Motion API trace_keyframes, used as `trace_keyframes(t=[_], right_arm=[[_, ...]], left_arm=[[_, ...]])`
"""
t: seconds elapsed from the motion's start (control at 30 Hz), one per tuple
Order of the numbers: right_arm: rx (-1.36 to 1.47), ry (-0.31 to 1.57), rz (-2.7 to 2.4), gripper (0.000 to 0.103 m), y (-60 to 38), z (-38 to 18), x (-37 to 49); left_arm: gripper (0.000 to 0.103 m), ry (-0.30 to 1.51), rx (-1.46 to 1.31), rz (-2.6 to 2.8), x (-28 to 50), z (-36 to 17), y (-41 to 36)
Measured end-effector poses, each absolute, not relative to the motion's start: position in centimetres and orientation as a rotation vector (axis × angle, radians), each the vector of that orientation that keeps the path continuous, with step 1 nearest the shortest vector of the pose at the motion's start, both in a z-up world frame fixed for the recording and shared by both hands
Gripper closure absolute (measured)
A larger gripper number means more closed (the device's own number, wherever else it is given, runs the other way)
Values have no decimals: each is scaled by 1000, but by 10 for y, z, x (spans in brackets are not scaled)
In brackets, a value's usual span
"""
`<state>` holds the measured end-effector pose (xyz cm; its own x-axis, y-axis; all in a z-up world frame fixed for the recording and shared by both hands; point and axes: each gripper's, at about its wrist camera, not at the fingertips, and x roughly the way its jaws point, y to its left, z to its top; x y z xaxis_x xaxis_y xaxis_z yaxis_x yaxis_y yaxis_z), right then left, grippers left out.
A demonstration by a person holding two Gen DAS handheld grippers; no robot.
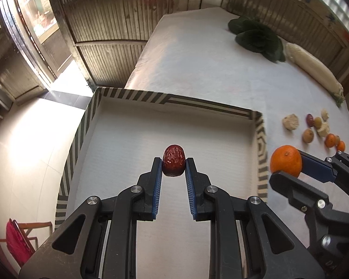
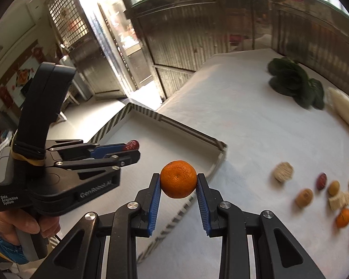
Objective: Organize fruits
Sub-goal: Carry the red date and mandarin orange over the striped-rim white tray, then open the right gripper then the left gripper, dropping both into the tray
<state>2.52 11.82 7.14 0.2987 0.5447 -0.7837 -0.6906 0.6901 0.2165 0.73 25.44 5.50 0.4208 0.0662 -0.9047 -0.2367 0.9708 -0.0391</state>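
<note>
Bare-floored striped tray (image 1: 259, 144); left gripper (image 1: 174, 162) holds red date (image 1: 173, 164) above.

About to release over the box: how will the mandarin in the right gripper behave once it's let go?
The mandarin looks round and smooth, so it will probably roll on the flat floor of the box until a wall stops it. The right gripper pinches it only at the sides, so it seems firm, though hard squeezing could bruise it.

dark slatted wall panels (image 1: 109, 21), sunlit doorway (image 2: 118, 46), pale floor (image 1: 28, 139), red chair (image 1: 18, 239)
</note>
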Motion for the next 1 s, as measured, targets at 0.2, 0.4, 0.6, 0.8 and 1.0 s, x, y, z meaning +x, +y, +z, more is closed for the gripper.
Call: trace_keyframes(t=[0.2, 0.4, 0.6, 0.8, 1.0], right_arm=[[-195, 1015, 840, 74, 137, 52, 39], [-231, 1059, 847, 74, 152, 33, 46], [-268, 1060, 857, 73, 159, 25, 44], [-326, 1047, 863, 72, 161, 24, 40], [-279, 1032, 854, 71, 145, 37, 36]], left_arm=[[84, 1148, -176, 216, 17, 42, 262], [84, 1170, -177, 231, 22, 31, 263], [84, 1189, -175, 252, 23, 23, 264], [84, 1179, -195, 248, 22, 22, 266], [83, 1169, -246, 252, 17, 30, 272]])
